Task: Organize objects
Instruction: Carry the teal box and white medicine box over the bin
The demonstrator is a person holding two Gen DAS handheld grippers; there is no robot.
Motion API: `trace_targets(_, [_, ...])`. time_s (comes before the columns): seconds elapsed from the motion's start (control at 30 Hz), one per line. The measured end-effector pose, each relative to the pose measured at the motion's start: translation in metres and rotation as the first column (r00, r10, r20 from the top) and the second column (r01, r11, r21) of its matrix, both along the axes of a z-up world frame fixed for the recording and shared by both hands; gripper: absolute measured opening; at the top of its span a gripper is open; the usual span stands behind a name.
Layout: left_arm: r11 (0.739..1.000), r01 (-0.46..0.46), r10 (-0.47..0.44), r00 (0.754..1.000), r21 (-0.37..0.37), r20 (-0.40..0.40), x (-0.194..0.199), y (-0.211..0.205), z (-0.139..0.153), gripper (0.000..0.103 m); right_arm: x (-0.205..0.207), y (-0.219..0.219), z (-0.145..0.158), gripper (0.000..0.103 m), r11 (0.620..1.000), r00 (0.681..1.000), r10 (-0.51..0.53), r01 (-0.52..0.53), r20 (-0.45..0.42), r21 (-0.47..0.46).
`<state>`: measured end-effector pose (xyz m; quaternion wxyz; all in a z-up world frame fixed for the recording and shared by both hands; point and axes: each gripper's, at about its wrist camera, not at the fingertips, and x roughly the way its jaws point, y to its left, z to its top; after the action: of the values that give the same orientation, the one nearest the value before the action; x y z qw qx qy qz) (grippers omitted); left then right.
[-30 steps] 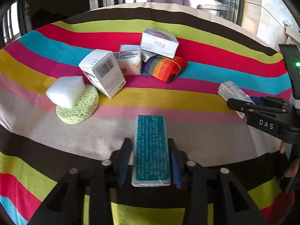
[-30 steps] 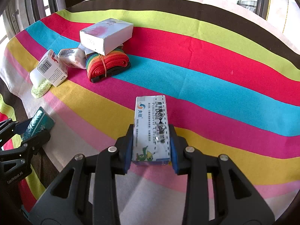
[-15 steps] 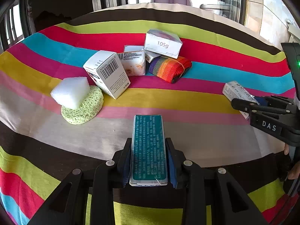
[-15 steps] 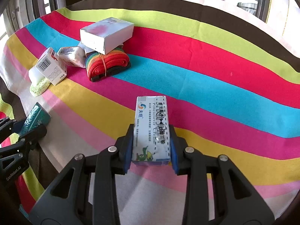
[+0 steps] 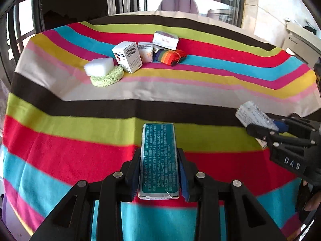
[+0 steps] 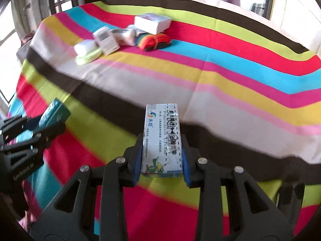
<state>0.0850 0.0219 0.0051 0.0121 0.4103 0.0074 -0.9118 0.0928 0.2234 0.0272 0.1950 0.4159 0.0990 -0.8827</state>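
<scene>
My left gripper (image 5: 158, 158) is shut on a teal box (image 5: 158, 160) with white print, held lengthwise between the pads. In the right wrist view that same teal box (image 6: 54, 112) shows at the left edge. My right gripper (image 6: 162, 152) is shut on a white and blue cream box (image 6: 162, 138); the left wrist view shows this cream box (image 5: 253, 116) at the far right. Both grippers hang in front of the table's near edge, over the drooping striped cloth (image 5: 180, 88). Far back on the table stands a cluster of boxes.
At the table's back sit a white sponge (image 5: 99, 66) on a green round pad (image 5: 106, 78), a barcode box (image 5: 126, 59), a small carton (image 5: 145, 51), a white box (image 5: 165, 40) resting on a rainbow cloth roll (image 5: 170, 56). Windows lie behind.
Both grippers have pulled back from the table with their boxes. The cluster of objects now looks smaller and farther, and the cloth's hanging front edge has come into view.
</scene>
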Motion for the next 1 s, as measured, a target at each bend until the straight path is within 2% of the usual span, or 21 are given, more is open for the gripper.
trace_targets(0.43, [0.999, -0.002, 0.002, 1.000, -0.040, -0.007, 0.043, 0.001, -0.002, 0.034, 0.049, -0.006, 0.001, 0.037, 0.998, 0.998, 0.062, -0.061, -0.009, 0.022])
trace_targets(1.0, [0.999, -0.045, 0.045, 0.999, -0.010, -0.030, 0.085, -0.018, 0.003, 0.034, 0.087, -0.009, 0.009, 0.037, 0.994, 0.993, 0.112, -0.112, -0.023, 0.005])
